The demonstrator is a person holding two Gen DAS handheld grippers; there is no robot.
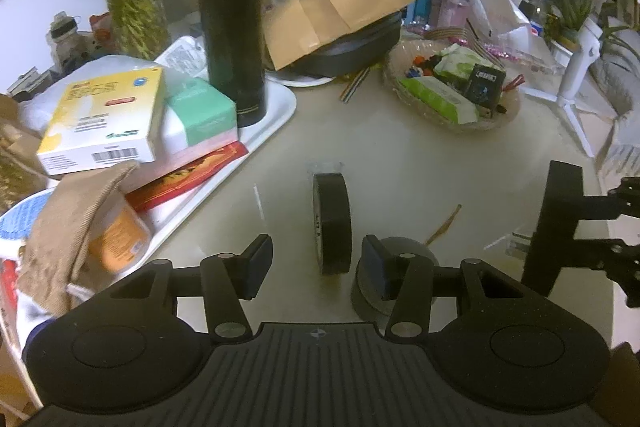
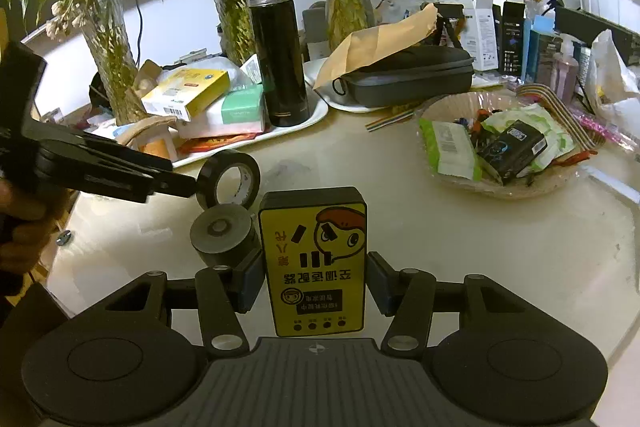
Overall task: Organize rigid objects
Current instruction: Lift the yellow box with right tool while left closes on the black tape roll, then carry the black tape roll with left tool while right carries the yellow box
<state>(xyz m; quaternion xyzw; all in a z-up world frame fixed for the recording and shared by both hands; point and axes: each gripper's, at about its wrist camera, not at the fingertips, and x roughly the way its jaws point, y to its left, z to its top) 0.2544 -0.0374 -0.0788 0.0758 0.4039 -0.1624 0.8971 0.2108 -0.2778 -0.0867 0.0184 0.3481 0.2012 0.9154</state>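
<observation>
right gripper [image 2: 316,283] clamps the yellow adapter box [image 2: 316,259] for sorting; left gripper [image 1: 316,263], jaws open, straddles upright black tape roll [image 1: 332,223], white tray [image 1: 276,115] at 11 o'clock.

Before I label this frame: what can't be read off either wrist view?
- Yellow box base: right wrist view, cut off behind the right gripper body; left pad touches, right pad contact unclear.
- Grey roll: left wrist view, mostly hidden behind a finger of the left gripper.
- Basket contents: too small, overlapping.
</observation>
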